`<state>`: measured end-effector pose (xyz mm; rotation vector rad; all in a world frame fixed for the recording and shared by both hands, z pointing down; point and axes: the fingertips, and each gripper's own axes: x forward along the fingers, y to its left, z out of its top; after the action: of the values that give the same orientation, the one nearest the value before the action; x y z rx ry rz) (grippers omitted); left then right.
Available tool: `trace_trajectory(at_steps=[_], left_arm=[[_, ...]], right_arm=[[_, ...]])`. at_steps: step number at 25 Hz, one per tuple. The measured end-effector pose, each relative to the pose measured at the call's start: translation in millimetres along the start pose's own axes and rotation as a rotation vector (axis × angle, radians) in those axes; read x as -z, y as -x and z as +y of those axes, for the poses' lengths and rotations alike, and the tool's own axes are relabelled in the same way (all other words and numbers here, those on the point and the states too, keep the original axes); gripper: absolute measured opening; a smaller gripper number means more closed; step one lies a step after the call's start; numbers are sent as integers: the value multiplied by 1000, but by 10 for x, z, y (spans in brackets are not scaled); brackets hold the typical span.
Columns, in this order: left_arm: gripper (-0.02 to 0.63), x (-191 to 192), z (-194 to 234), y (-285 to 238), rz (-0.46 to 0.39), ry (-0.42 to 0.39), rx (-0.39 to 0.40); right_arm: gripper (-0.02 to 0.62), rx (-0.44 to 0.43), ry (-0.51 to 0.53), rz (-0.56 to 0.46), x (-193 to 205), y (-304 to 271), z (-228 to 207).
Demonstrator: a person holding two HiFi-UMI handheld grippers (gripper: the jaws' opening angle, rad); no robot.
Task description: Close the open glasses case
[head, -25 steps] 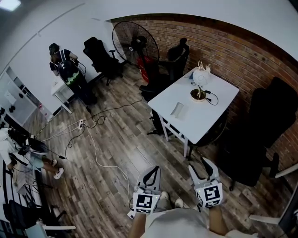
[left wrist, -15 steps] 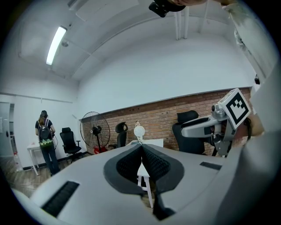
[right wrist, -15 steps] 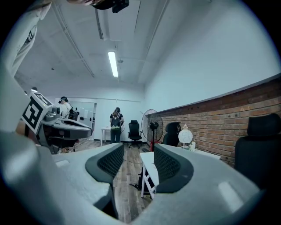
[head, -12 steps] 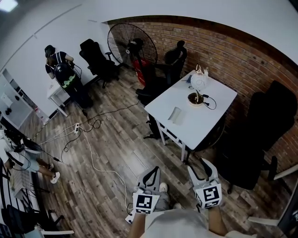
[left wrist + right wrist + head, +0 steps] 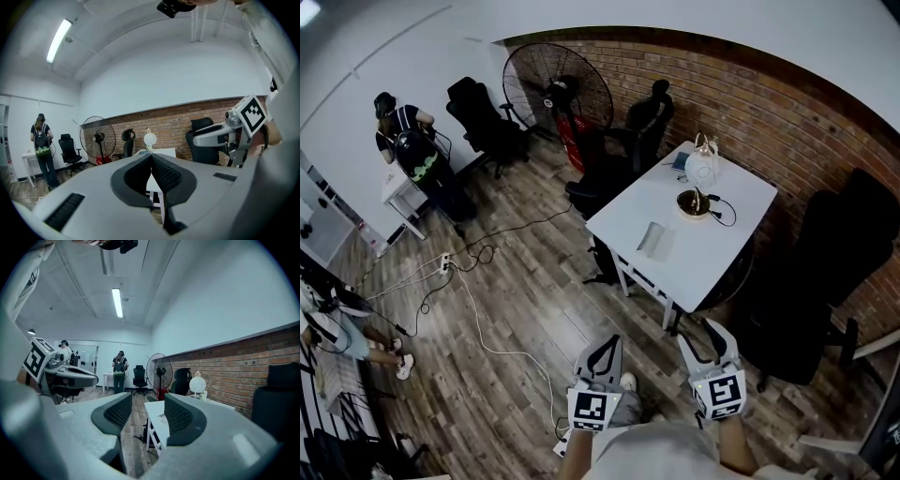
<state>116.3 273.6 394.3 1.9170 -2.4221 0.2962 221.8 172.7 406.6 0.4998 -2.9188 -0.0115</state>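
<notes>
Two empty grippers held low, well short of the table.
Far left, a person with a backpack (image 5: 411, 155) stands near a pedestal fan (image 5: 558, 89). The left gripper (image 5: 605, 349) has its jaws pressed together. What looks like the open glasses case (image 5: 653, 238) lies on the white table (image 5: 698, 255). The right gripper (image 5: 709, 342) has its jaws parted.

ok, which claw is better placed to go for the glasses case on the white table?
Right, probably. The right claw has its jaws apart and sits nearer the white rectangular table holding the pale grey glasses case; the left claw is shut. Both are well short of it.
</notes>
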Motion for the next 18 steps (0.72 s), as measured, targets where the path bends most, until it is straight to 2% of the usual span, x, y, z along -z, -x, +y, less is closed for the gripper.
trace_trajectory(at_steps=[5, 18], left_arm=[[6, 65, 235, -195, 47, 30, 21], [6, 71, 894, -728, 37, 37, 91]], right_arm=[[218, 11, 2, 9, -52, -300, -12], [218, 66, 5, 33, -199, -1090, -24]])
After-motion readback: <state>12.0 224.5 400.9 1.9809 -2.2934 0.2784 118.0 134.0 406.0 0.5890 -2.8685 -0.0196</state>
